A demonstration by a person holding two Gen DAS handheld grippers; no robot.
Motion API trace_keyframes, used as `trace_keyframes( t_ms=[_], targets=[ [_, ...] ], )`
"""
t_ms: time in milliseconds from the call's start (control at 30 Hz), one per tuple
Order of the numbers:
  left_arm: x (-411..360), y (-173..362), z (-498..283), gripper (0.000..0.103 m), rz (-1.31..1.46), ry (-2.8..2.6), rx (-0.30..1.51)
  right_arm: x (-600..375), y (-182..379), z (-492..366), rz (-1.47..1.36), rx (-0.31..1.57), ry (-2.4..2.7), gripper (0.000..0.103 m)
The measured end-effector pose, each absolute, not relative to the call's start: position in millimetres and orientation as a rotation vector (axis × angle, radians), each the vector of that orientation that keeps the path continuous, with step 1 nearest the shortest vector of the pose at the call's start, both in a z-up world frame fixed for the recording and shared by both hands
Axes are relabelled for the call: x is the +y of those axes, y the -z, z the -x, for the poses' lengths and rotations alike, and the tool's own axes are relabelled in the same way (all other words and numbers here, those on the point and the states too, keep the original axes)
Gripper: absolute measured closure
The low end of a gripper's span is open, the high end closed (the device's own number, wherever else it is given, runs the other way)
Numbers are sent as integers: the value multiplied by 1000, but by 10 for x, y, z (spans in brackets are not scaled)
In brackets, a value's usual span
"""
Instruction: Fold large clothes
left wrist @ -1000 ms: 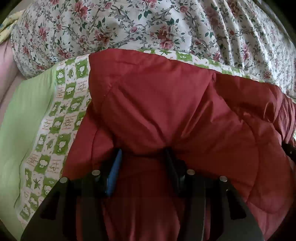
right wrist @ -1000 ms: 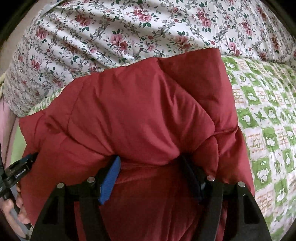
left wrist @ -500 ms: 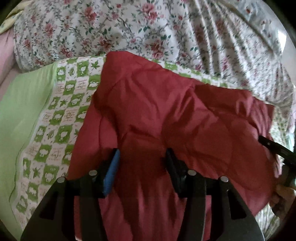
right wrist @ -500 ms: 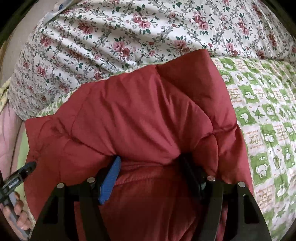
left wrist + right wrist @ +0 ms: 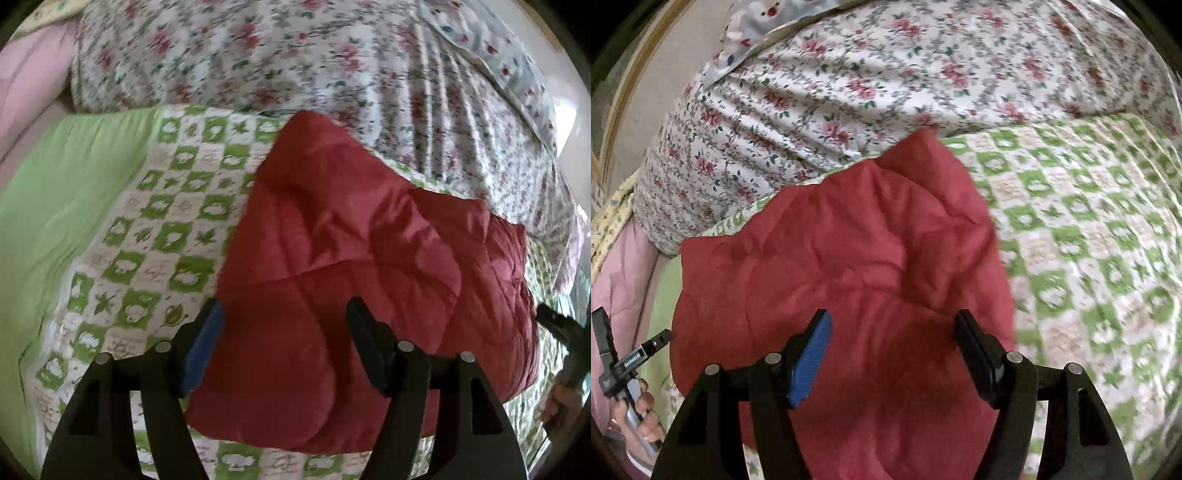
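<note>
the left gripper (image 5: 284, 314) is spread wide with nothing between its two fingers, the blue-padded finger (image 5: 203, 347) standing over the near left edge of the red quilted garment (image 5: 354, 266) and the black finger (image 5: 369, 347) over its middle; whether either tip touches the cloth cannot be told. the right gripper (image 5: 892, 328) is likewise parted and grips nothing, its blue pad (image 5: 810, 360) and black finger (image 5: 977, 360) both over the near part of the same red garment (image 5: 842, 266). the garment lies bunched in a puffy, creased heap on the bed, on a green and white checked quilt (image 5: 159, 229) that stretches away to the left in the left wrist view and to the right in the right wrist view. a plain light green band (image 5: 59, 206) borders the quilt at far left. beyond the garment, at the far side, rises a mound of white bedding printed with pink flowers (image 5: 886, 81). in the right wrist view, the left gripper's handle, held in a hand (image 5: 639, 413), shows at the near left, beside pink fabric (image 5: 624, 280).
</note>
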State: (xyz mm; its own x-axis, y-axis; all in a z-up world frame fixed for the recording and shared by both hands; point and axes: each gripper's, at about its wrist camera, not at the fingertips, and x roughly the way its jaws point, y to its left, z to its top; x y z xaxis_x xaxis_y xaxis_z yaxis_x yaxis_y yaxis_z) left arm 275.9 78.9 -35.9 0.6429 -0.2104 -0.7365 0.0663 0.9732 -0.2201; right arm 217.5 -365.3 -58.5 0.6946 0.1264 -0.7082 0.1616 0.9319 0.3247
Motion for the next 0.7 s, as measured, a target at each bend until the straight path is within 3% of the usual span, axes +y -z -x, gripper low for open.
trace_keyframes(
  t_ms=[100,567,700],
  targets=[
    [944,434,-2793,34,259,182,895,-3807,622,-2056,-411,816,38,25],
    [1108,548,-2797,34,312,205,924,-4011,777,-1939,-499,833,31,24],
    [1099,582,-2843,22,319,225,933,-4050,815,-1960,-523,829,29,22]
  ],
)
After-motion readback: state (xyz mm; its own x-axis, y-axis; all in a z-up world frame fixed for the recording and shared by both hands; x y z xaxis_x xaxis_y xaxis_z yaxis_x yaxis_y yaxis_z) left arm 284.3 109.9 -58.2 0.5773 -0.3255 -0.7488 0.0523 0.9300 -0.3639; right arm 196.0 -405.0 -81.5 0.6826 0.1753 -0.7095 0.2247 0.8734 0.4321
